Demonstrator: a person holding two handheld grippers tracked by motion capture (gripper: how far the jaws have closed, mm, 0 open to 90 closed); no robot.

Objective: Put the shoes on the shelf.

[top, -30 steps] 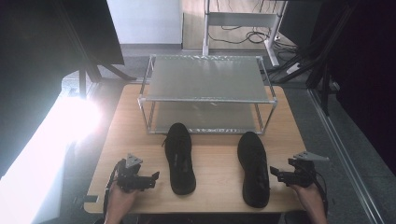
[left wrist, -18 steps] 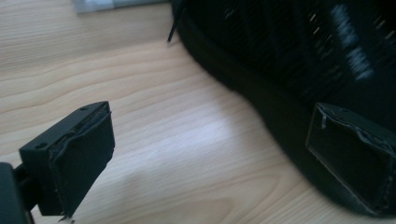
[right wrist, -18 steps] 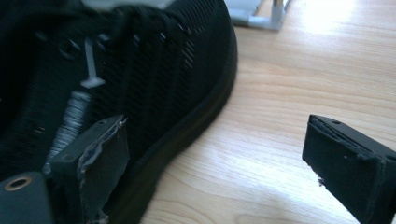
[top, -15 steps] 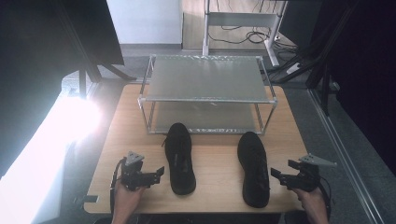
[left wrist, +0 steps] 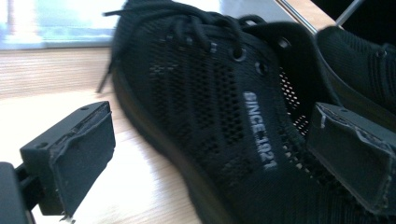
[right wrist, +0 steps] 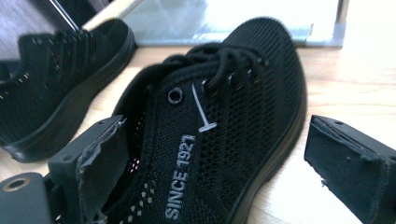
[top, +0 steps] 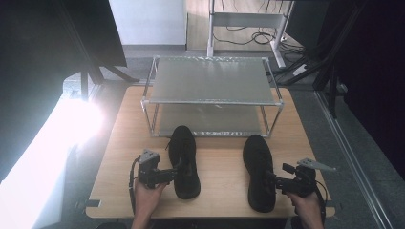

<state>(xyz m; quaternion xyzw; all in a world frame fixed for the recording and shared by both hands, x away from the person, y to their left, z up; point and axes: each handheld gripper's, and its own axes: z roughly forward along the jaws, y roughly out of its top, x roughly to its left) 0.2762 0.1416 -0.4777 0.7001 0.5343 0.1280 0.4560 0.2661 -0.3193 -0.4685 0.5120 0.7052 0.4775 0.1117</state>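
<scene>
Two black mesh shoes lie on the wooden table, toes toward the rack. In the high view the left shoe has my left gripper at its heel side. My right gripper is at the heel side of the right shoe. In the left gripper view my left gripper is open, its jaws straddling the side wall of the left shoe marked "SINCE 1921". In the right gripper view my right gripper is open too, one jaw at the collar of the right shoe, the other outside it.
A two-tier metal shoe rack stands at the back of the table, both shelves bare. Strong glare falls on the floor at the left. The other shoe lies close by in the right gripper view.
Both grippers have moved inward: the left one to the right up to the left shoe, the right one to the left up to the right shoe. The shoes have not moved.
</scene>
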